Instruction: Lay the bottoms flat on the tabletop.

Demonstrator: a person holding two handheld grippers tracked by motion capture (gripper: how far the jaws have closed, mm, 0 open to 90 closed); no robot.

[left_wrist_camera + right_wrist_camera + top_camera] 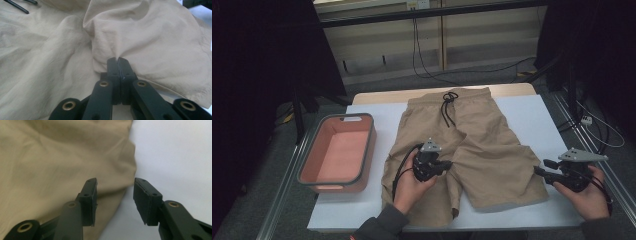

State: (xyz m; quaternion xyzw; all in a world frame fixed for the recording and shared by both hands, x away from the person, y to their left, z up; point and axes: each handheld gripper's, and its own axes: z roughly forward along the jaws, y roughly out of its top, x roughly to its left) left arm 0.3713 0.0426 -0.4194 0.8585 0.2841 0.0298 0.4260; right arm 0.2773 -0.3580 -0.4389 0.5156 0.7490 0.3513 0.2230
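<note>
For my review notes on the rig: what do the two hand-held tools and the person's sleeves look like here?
Both are black two-jaw tools. The left claw has flat black fingers on links with brass-coloured pivot rings, and a black cable loops from it. The right claw has ribbed pads. Each carries a grey three-cornered plate on top. The left sleeve is dark grey.

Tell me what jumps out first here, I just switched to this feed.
Tan shorts lie spread across the white table, black drawstring at the far waistband. The left claw is shut on a fold of their fabric; the right claw stands open at the leg's edge. An empty pink bin sits left.
</note>
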